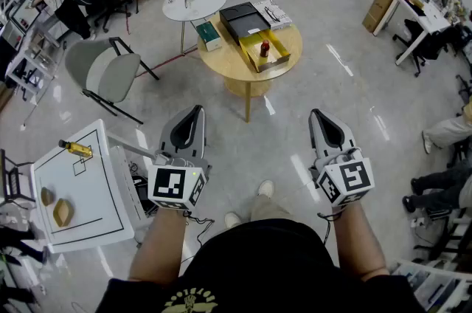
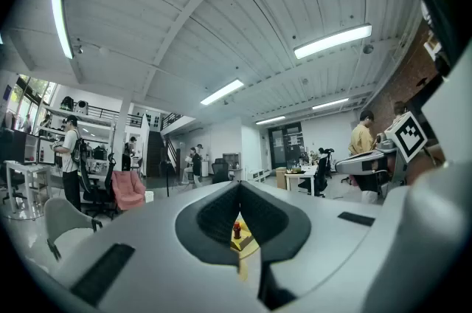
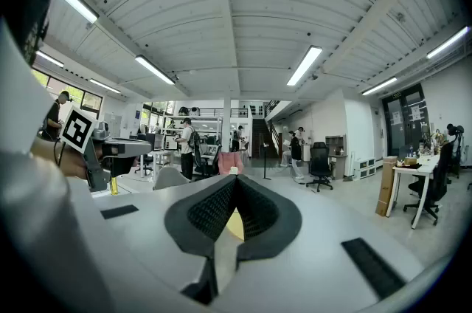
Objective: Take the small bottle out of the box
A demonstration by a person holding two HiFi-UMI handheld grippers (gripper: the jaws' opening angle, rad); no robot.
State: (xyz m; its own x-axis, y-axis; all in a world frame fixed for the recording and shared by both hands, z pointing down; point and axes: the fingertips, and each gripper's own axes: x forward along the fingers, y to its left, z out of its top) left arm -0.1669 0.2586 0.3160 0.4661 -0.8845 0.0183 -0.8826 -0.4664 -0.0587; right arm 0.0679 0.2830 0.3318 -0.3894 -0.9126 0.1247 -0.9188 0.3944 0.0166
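The small red bottle (image 1: pixel 264 48) stands upright in an open yellow box (image 1: pixel 256 57) on a round wooden table (image 1: pixel 221 59), far ahead of me across bare floor. My left gripper (image 1: pixel 195 111) and right gripper (image 1: pixel 317 114) are held side by side at waist height, well short of the table, both pointing toward it. Both have their jaws together with nothing between them. In the left gripper view the bottle (image 2: pixel 237 230) and yellow box (image 2: pixel 245 241) show through the window behind the left gripper (image 2: pixel 238 186) tips. In the right gripper view the right gripper (image 3: pixel 234 179) frames only a yellow patch.
A black box (image 1: pixel 243 18), papers (image 1: pixel 273 12) and a green box (image 1: pixel 209 35) share the wooden table. A small white round table (image 1: pixel 195 0) stands behind it, a grey chair (image 1: pixel 99 68) to its left. A white table (image 1: pixel 81 186) is at my left. Seated people are at right.
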